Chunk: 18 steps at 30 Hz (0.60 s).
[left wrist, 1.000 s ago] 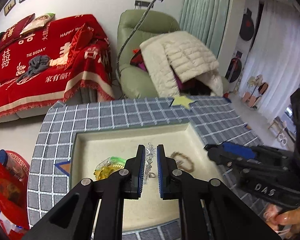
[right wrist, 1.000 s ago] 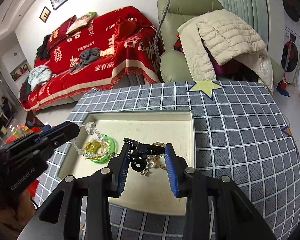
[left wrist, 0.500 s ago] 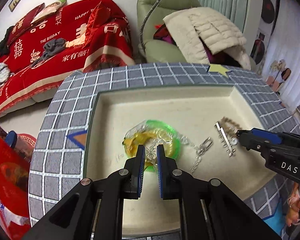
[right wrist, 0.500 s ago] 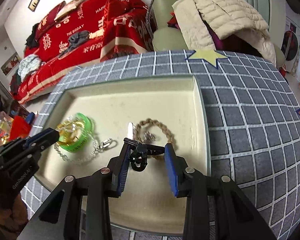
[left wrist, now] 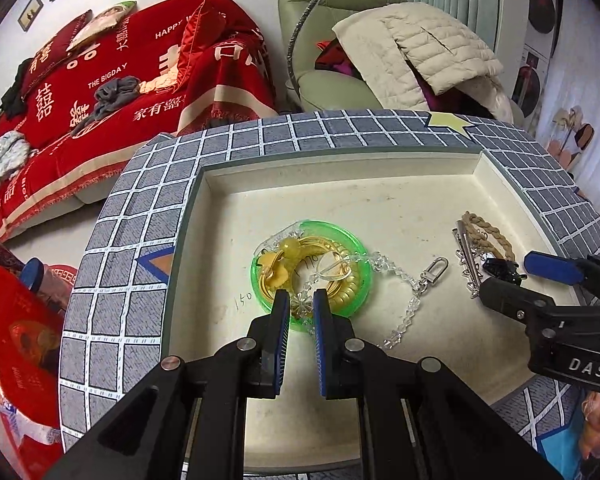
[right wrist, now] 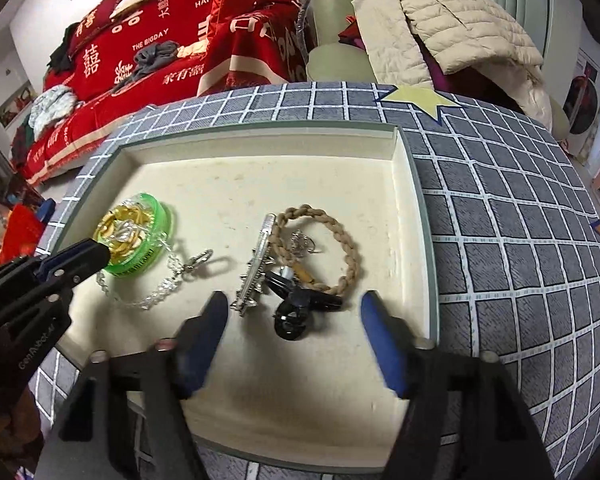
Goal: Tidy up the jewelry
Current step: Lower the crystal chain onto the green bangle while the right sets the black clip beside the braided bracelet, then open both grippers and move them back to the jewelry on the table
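Two pieces are being set down in the tray. Its right side holds the black clip, freed as the right hand-held gripper has just been opening. Left of middle, the left hand-held gripper pinches the crystal chain over the green case. Best release low, then lift straight up to avoid snagging.
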Tool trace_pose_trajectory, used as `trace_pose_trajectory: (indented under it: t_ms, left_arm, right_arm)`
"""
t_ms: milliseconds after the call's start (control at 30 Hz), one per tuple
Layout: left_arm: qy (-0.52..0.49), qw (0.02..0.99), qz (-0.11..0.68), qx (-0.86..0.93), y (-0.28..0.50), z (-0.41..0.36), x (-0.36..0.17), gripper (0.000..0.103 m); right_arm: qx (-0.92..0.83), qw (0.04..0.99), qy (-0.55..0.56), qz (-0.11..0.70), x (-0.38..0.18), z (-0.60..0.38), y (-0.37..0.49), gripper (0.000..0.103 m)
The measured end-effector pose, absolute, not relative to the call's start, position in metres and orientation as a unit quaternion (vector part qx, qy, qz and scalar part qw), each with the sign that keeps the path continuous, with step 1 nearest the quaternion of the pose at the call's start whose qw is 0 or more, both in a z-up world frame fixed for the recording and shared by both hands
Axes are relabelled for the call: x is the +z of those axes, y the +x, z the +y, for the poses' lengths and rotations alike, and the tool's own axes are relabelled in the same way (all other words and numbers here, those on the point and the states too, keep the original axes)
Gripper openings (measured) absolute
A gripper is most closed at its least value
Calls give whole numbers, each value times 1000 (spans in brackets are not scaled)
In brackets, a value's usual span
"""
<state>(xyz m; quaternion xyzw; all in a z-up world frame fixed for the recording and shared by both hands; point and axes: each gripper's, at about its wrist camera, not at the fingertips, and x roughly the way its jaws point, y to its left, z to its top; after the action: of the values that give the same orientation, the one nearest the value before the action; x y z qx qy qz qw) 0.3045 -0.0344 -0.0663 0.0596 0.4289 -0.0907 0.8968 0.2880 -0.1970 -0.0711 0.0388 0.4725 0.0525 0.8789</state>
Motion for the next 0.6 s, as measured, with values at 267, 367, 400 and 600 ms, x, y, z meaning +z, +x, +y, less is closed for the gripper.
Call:
trace_pose_trajectory:
  t_ms: [267, 367, 400, 600]
  left_arm:
    - [60, 895, 433, -84, 304, -35, -66, 33]
    - [54, 894, 437, -85, 304, -33, -64, 33]
    - [53, 894, 437, -84, 303, -32, -64, 33]
    - [55, 899, 429, -72, 303, -28, -60, 33]
  right_arm:
    - [66, 887, 61, 454, -54, -199, 280, 80]
    - [67, 889, 77, 447, -47, -203, 275, 80]
    - [67, 890, 82, 444, -45, -205, 273, 80]
    - [67, 893, 101, 434, -33, -213, 262, 81]
